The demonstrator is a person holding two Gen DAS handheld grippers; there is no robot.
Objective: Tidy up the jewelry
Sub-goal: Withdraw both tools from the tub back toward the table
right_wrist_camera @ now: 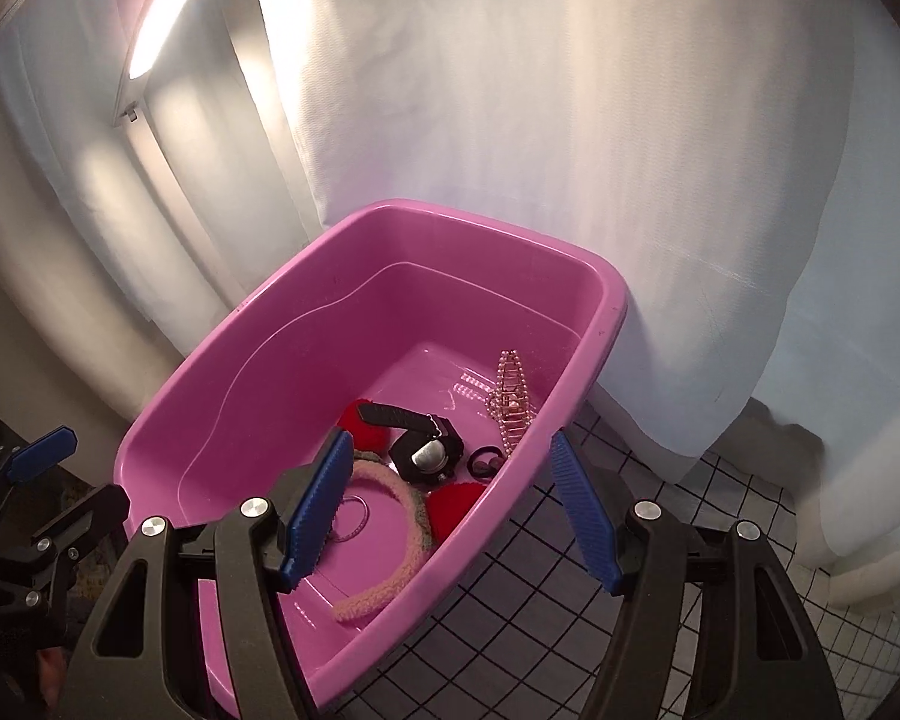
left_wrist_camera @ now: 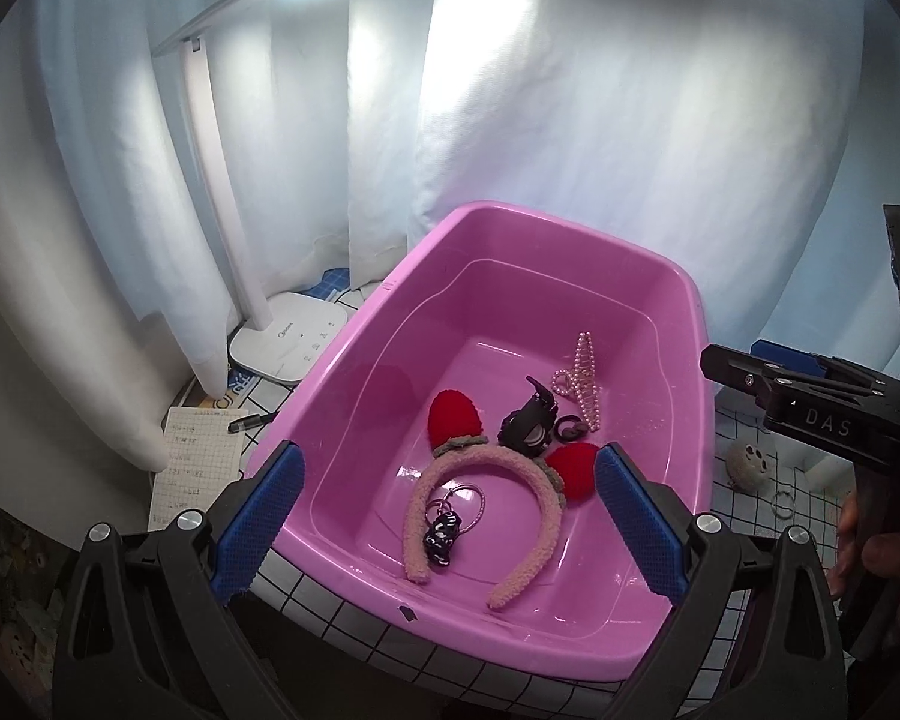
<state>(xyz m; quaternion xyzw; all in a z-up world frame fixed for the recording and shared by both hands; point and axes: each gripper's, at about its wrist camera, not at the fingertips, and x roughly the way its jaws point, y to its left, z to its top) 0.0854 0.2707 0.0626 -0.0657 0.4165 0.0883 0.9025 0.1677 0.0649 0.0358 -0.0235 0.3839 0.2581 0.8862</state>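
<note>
A pink plastic tub (left_wrist_camera: 426, 252) (right_wrist_camera: 222, 336) stands on the checked tablecloth. In it lie a fuzzy pink headband with red ears (left_wrist_camera: 531, 546) (right_wrist_camera: 390, 582), a black watch (left_wrist_camera: 531, 420) (right_wrist_camera: 429, 450), a pearl hair claw (left_wrist_camera: 588, 378) (right_wrist_camera: 513, 390), a small black ring (left_wrist_camera: 570, 429) (right_wrist_camera: 485, 459) and a keyring with a dark charm (left_wrist_camera: 447, 525). My left gripper (left_wrist_camera: 450, 522) is open and empty above the tub's near rim. My right gripper (right_wrist_camera: 450, 510) is open and empty over the tub's right rim.
A white desk lamp base (left_wrist_camera: 288, 339) stands left of the tub, with a gridded notepad (left_wrist_camera: 195, 468) and a pen (left_wrist_camera: 252, 422) in front. A small skull-like trinket (left_wrist_camera: 750, 462) and a thin ring (left_wrist_camera: 783, 504) lie right of the tub. White curtains hang behind.
</note>
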